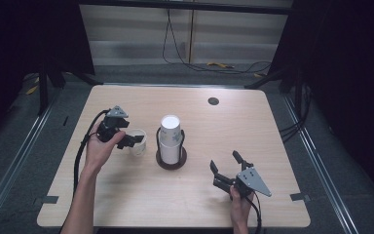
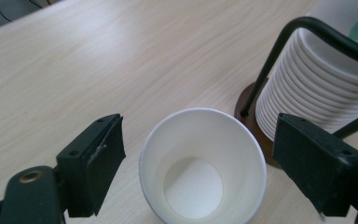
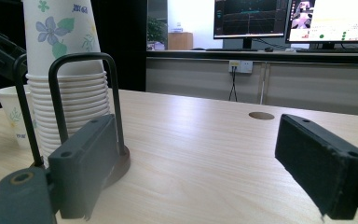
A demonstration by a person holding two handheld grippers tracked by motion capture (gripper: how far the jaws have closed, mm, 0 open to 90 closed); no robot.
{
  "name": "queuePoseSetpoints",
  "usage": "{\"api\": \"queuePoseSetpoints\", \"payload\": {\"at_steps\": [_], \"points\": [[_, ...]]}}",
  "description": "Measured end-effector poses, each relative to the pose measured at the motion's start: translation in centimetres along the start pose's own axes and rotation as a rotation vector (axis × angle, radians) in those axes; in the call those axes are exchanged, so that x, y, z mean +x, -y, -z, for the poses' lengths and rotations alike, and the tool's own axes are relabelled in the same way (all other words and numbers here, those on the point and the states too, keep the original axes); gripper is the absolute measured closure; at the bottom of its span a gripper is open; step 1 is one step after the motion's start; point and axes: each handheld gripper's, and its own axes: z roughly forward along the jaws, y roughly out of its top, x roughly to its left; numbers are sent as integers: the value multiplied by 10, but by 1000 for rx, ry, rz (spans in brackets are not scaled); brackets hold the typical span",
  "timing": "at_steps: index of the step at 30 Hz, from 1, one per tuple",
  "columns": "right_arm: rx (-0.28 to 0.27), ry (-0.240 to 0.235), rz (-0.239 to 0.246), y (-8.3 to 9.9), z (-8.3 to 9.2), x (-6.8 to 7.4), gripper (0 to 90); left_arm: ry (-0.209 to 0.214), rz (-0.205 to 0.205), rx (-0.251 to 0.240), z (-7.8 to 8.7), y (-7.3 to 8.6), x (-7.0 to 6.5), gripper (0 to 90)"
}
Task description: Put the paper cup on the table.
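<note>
A single white paper cup [image 1: 138, 141] stood upright on the pale wooden counter [image 1: 253, 131], mouth up, its long axis vertical, just to the 9 o'clock side of a stack of cups [image 1: 170, 139] held in a dark wire holder [image 1: 171, 158] near the counter's middle. The left tongs [image 1: 129, 140] sat at the cup's own 9 o'clock side, reaching toward 3 o'clock, with the jaws spread wide and one on each side of the cup, apart from its wall and gripping nothing. In the left gripper view the cup's open mouth [image 2: 203, 170] lay directly between the two black jaws, empty inside, with a plain rim and a round white base. The left hand [image 1: 97, 148] was plainly the nearer one. The right tongs [image 1: 228, 168] hung at about 4 o'clock from the stack, well apart from the loose cup, jaws wide and empty. The stacked cups showed a blue flower and green leaf print.
</note>
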Motion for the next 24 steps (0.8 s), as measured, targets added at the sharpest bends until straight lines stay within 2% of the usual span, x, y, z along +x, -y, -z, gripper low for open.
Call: {"api": "queuePoseSetpoints", "payload": {"at_steps": [1,3,5,8,11,18,21,24], "points": [[-2,0,-1,0,0,0,127,-16,0,-22,2,1,-1,166],[-1,0,0,0,0,0,127,-19,13,-74,5,4,-3,166],[-1,0,-1,0,0,0,127,-20,10,-109,9,6,-8,166],[0,2,0,0,0,0,127,-35,-7,-133,12,10,-14,167],[-2,1,0,0,0,0,127,-45,0,-185,16,16,-20,168],[-2,0,1,0,0,0,127,-54,13,-248,18,29,-30,200],[-2,0,1,0,0,0,128,-57,29,-293,20,35,-35,199],[-2,1,0,0,0,0,128,-89,23,-328,21,41,-42,192]]}}
